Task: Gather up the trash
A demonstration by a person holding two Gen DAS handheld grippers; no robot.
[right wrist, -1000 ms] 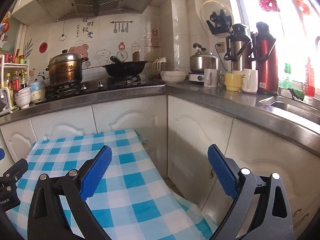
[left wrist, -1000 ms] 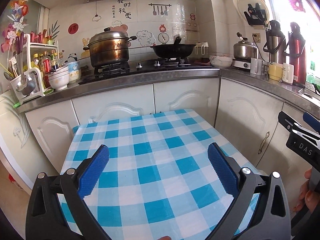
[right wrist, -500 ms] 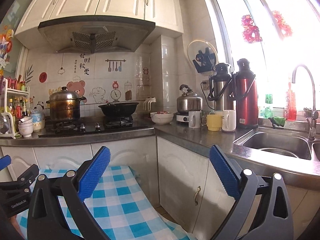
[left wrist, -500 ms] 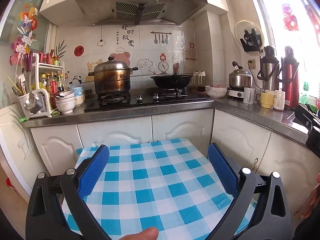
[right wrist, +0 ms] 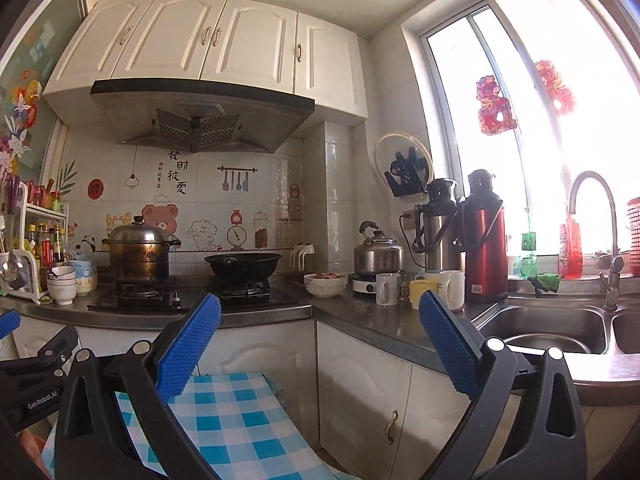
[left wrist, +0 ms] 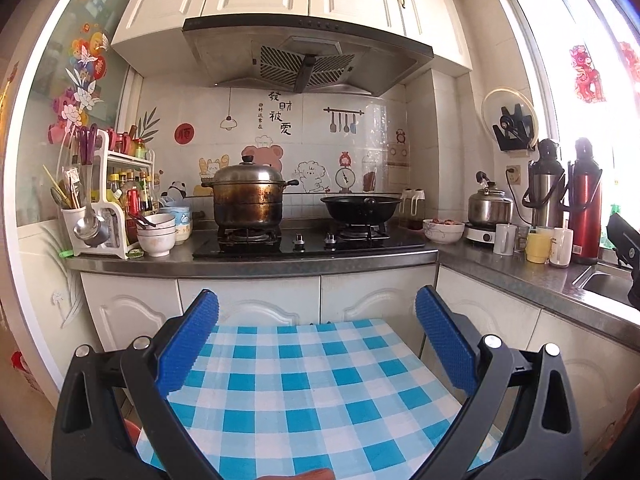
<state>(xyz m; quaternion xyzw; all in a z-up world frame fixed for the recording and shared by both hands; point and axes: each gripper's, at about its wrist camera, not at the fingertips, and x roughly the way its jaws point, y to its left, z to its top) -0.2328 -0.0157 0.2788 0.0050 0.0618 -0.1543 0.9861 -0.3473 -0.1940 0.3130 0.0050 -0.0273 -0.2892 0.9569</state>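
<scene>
Hovering above the checked tablecloth [left wrist: 304, 392], the left hand-held gripper [left wrist: 316, 340] has its blue pads [left wrist: 188, 344] spread wide with nothing between them. The right hand-held gripper [right wrist: 320, 344] is likewise released and empty, its pads [right wrist: 448, 344] framing the white cabinet doors [right wrist: 360, 392] and the cloth's near corner at 7 o'clock. Part of the left tool's black body shows at 8 o'clock in the right wrist view, and a fingertip [left wrist: 296, 475] peeks in at 6 o'clock of the left view.

No trash can be made out on the table [left wrist: 360, 360] or anywhere else in either view.

Beyond, at 12 o'clock, a steel pot [left wrist: 248, 196] and a black wok [left wrist: 360, 208] sit on the stove [left wrist: 308, 240] under the range hood [left wrist: 308, 60]. Stacked bowls [left wrist: 156, 232] and a condiment rack [left wrist: 108, 200] stand at 10 o'clock. A kettle [right wrist: 378, 254], mugs [right wrist: 452, 288] and a red thermos [right wrist: 484, 240] line the counter at 2 o'clock, with the sink [right wrist: 548, 328] and faucet [right wrist: 592, 216] at 3 o'clock.
</scene>
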